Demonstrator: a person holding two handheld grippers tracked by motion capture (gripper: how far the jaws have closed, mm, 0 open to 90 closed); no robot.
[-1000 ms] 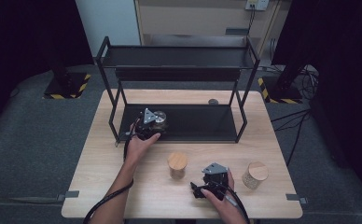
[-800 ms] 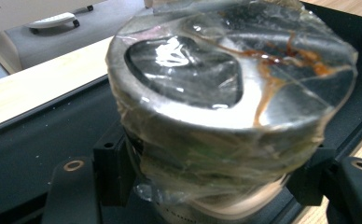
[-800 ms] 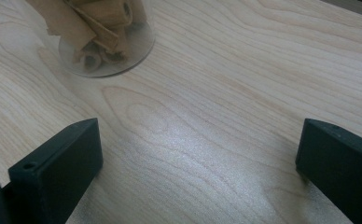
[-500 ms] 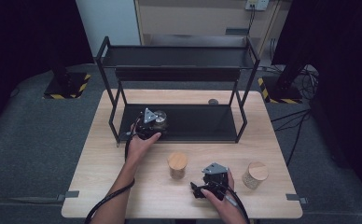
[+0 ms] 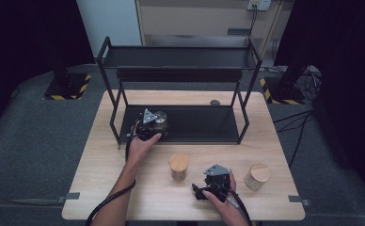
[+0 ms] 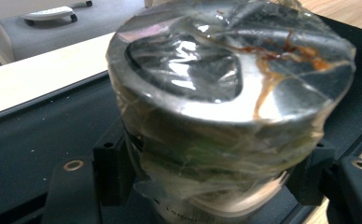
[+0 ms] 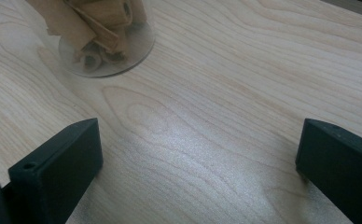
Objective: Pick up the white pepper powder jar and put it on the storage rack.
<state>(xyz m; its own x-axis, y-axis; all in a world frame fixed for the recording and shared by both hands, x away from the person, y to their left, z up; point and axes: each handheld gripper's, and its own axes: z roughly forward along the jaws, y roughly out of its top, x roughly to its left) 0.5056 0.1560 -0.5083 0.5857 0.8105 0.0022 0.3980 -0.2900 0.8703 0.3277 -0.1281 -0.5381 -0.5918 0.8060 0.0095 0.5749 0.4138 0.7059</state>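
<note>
Film-wrapped metal-lidded jar [image 6: 226, 107] mid-frame, clamped low between left gripper [image 6: 216, 186] pads. Likely slippery, rigid, fragile; best held below lid. Right gripper [image 7: 198, 158] wide open, empty.

A wooden table [image 5: 124, 188] is seen w/ a black two-tier metal rack [image 5: 178, 70] set on its far half. A small dark round item [image 5: 215, 102] lies on the table behind the rack's lower shelf, toward the right end; what it is can't be told. Two wood-lidded jars are stood on the near half: one [image 5: 178, 166] approx. at the middle, one [image 5: 257, 176] nearer the right edge, well apart. Grey carpet [image 5: 35, 141] is laid around the table. Yellow-black striped bases [image 5: 67, 87] are seen at both far corners, cables at the right.
</note>
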